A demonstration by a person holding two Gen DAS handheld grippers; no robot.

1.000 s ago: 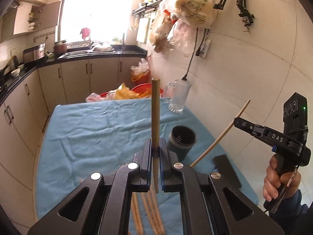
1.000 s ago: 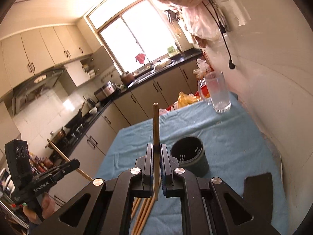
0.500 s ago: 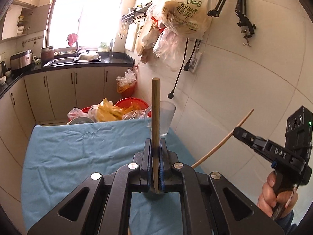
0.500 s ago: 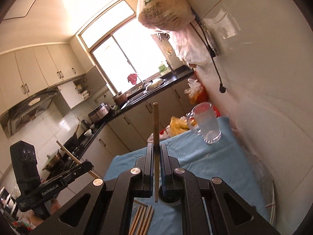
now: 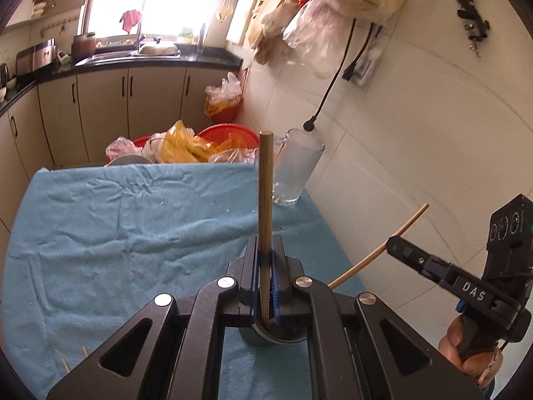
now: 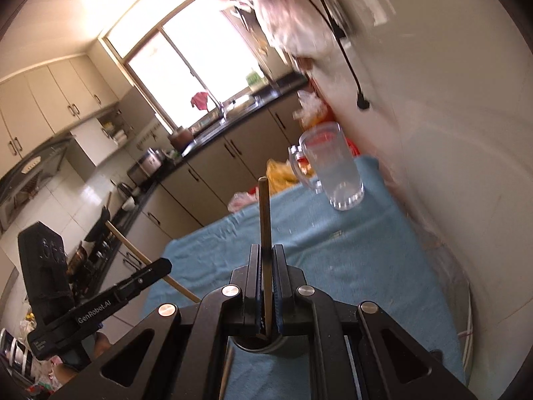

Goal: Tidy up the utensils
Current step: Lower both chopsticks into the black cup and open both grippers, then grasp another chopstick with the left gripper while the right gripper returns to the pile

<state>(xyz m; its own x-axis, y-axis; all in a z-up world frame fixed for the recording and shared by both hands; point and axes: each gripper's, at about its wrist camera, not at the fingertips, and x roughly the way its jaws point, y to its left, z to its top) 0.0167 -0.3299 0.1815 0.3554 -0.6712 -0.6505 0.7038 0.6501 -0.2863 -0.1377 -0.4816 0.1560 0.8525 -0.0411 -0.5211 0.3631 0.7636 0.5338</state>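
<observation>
Holder: a dark round utensil holder (image 5: pixel 278 335) stands on the blue cloth-covered table (image 5: pixel 133 233), mostly hidden under the gripper bodies in both views — only part of its rim shows.
Holder contents: the lower ends of both sticks reach down at its mouth; whether they rest inside cannot be told.
Left gripper (image 5: pixel 265 283): clamped tight on a brown wooden chopstick (image 5: pixel 265 193) that stands upright above the jaws.
Right gripper (image 6: pixel 265 286): pinched on a second thin wooden chopstick (image 6: pixel 265 213), also upright; seen from the left wrist it leans toward the wall.
Glass: a clear glass mug with a handle (image 5: pixel 296 170) stands at the table's far right corner, empty as far as can be seen.
Basket: a red plastic basket (image 5: pixel 230 131) beyond the far edge holds yellow and clear bags.
Loose sticks: two pale tips (image 5: pixel 75 358) show on the cloth at lower left, otherwise cut off.
Blur: the right wrist view is smeared along the wall.
Room: the cloth's left and middle lie bare; the tiled wall runs close along the right edge.
</observation>
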